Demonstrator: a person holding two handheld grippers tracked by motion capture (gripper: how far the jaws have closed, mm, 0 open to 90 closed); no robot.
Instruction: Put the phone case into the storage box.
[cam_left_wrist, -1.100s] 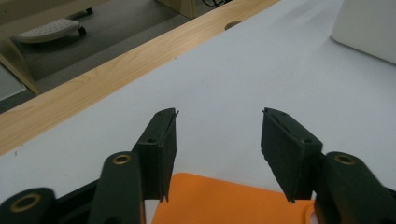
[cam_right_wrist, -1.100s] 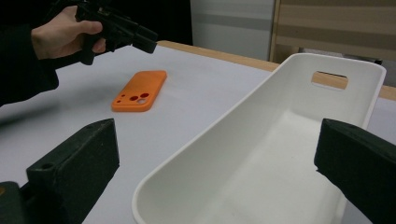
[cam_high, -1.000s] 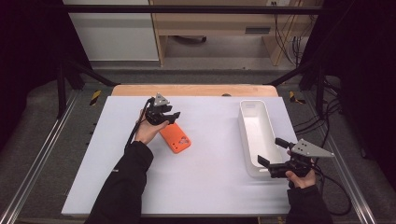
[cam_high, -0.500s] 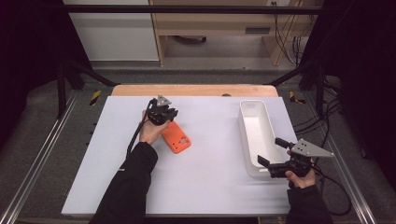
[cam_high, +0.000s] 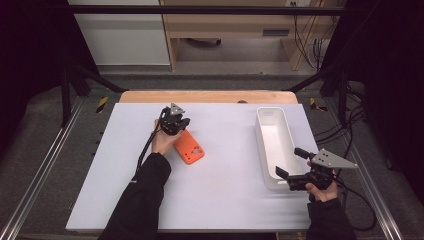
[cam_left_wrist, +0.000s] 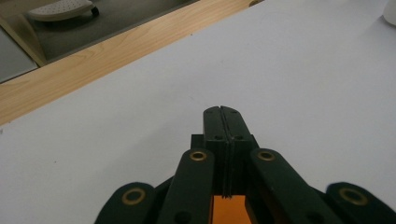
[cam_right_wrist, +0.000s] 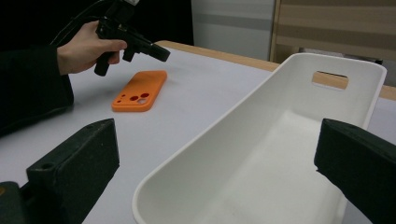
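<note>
Nothing is binned yet: the orange phone case (cam_high: 188, 148) lies on the surface (cam_high: 225, 200), the white bin (cam_high: 274, 145) is empty, left tongs (cam_high: 173, 121) pressed together, right tongs (cam_high: 290, 169) spread.

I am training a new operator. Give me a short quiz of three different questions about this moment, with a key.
1. True or false: the white tray holds the orange phone case.
2. Which is wide open: A) the left gripper B) the right gripper?
3. Fill in: the phone case lies flat on the ____ table top.

Key
1. False. The tray is empty; the case lies on the table to its left.
2. B. The right gripper's fingers stand apart on either side of the tray's near end; the left gripper's fingers are pressed together above the case.
3. White.
</note>
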